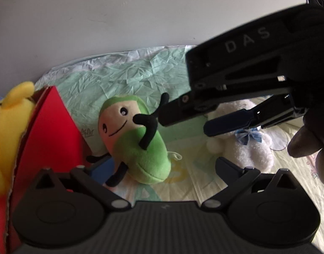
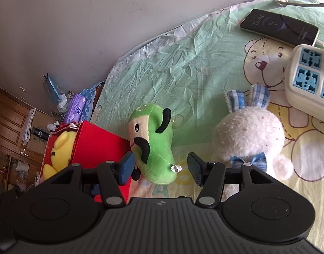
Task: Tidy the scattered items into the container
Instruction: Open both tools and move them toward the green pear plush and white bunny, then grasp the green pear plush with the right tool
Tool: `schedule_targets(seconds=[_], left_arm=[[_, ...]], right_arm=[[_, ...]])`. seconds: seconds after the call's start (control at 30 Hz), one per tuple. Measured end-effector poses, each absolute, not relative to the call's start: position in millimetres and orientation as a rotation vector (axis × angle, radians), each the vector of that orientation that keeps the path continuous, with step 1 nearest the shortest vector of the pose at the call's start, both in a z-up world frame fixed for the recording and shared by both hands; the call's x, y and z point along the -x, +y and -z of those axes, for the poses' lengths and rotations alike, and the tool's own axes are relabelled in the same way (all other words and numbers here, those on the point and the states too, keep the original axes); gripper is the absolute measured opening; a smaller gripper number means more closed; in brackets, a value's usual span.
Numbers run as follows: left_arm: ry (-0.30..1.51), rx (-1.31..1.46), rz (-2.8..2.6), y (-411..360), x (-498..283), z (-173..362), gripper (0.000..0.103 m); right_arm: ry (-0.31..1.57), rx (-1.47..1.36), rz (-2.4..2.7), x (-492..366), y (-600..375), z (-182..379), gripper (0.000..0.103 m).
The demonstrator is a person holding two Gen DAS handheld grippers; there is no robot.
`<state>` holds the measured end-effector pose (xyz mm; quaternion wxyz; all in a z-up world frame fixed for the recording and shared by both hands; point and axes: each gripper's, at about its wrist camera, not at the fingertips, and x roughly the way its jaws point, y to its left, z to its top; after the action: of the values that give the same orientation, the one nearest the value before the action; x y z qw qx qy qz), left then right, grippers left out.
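While the yellow plush already sits in the red box, the green plush and white rabbit lie on the bed. The right gripper is spread around the green plush without pressing it; the left gripper is also released, holding nothing.

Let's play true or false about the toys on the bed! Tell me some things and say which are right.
1. The yellow plush toy sits inside the red cardboard box. True.
2. The green bean-shaped plush toy is in the box. False: it lies on the bedsheet beside the box.
3. The white fluffy bunny wears a blue checked bow. True.
4. The right tongs squeeze the bunny. False: they stand open around the green toy's lower end.
5. The black phone screen is dark. False: it is lit.
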<state>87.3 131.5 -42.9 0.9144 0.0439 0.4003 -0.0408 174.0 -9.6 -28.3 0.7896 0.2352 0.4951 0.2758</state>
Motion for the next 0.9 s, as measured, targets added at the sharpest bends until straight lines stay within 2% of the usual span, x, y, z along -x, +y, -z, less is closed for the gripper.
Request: schedule_targets(seconds=[0.2, 0.37, 0.47, 0.57, 0.67, 0.73, 0.9], left_arm=[[0.830, -0.082, 0.072, 139.0, -99.2, 55.8, 0.101], [0.845, -0.093, 0.083, 142.1, -111.3, 66.7, 0.096], [0.846, -0.107, 0.082, 143.5, -113.7, 72.2, 0.093], [0.839, -0.113, 0.081, 144.7, -113.3, 74.6, 0.091], [0.825, -0.118, 0.094, 146.4, -112.0, 71.2, 0.078], [0.837, -0.074, 0.127, 153.3, -112.7, 66.1, 0.064], [0.856, 0.016, 0.221, 161.4, -101.7, 53.4, 0.063]], right_arm=[[1.103, -0.517, -0.641, -199.7, 14.9, 42.4, 0.067], [1.119, -0.523, -0.633, -214.0, 29.6, 53.5, 0.067], [1.139, -0.522, -0.651, -217.3, 34.7, 59.6, 0.063], [1.166, -0.539, -0.673, -218.7, 37.8, 67.7, 0.054], [1.167, -0.593, -0.671, -217.5, 30.0, 71.8, 0.049], [1.160, -0.614, -0.654, -212.9, 22.3, 70.5, 0.047], [1.159, -0.676, -0.626, -195.3, -4.0, 66.3, 0.045]])
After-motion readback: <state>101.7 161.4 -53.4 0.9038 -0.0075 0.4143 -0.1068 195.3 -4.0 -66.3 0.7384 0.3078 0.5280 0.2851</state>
